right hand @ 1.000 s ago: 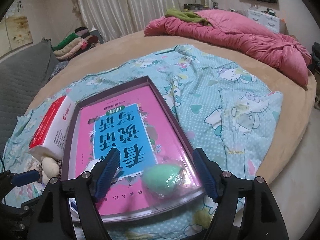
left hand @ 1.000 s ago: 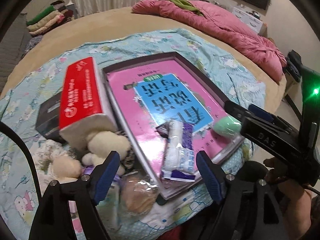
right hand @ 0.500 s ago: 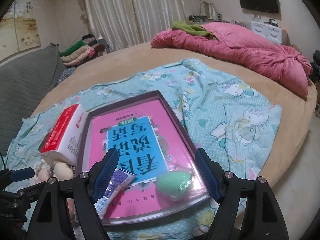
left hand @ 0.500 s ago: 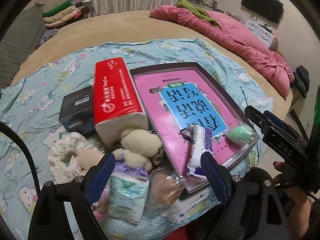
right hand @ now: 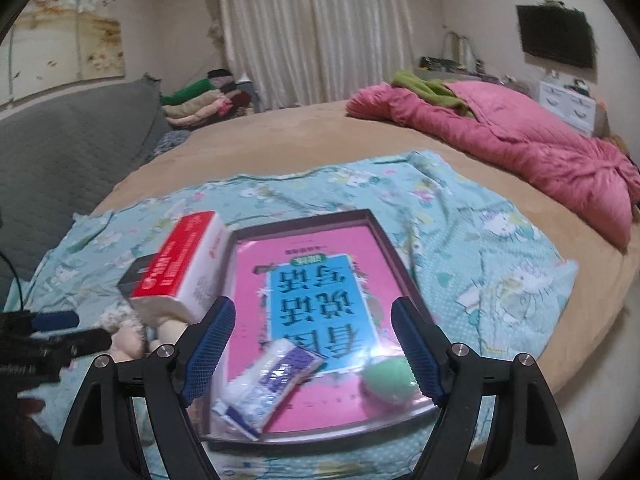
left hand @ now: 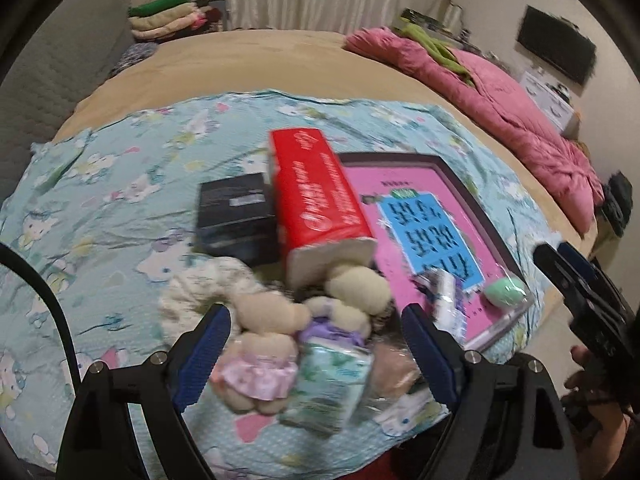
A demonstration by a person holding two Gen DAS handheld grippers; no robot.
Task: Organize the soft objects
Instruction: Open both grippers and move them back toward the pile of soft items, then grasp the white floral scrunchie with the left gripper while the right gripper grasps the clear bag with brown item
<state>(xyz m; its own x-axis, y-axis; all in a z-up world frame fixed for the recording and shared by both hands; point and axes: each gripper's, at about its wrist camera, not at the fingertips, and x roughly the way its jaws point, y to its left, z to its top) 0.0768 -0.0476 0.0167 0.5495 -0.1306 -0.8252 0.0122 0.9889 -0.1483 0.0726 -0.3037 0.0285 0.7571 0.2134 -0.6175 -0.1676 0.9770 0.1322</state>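
Note:
A dark-framed tray (right hand: 396,256) with a pink and blue book inside lies on a blue cartoon-print blanket (left hand: 100,216). On it sit a purple-and-white tissue pack (right hand: 272,380) and a green egg-shaped sponge (right hand: 388,380); both also show in the left wrist view (left hand: 446,300) (left hand: 506,292). A red tissue box (left hand: 316,200) (right hand: 180,264) leans beside the tray. Cream plush toys (left hand: 356,288), a green-white wipes pack (left hand: 328,380) and a white scrunchie (left hand: 200,288) lie in a pile. My left gripper (left hand: 316,352) is open above the pile. My right gripper (right hand: 312,356) is open above the tray's near end.
A black box (left hand: 236,216) lies behind the red tissue box. A pink quilt (right hand: 520,148) lies at the back right of the tan bed (right hand: 280,140). Folded clothes (right hand: 204,100) are stacked by the curtain. A grey quilted headboard (right hand: 60,140) stands at left.
Both grippers have pulled back and risen, so more of the bed shows. The left view has swung left toward the plush pile. Nothing was grasped; both stay open.

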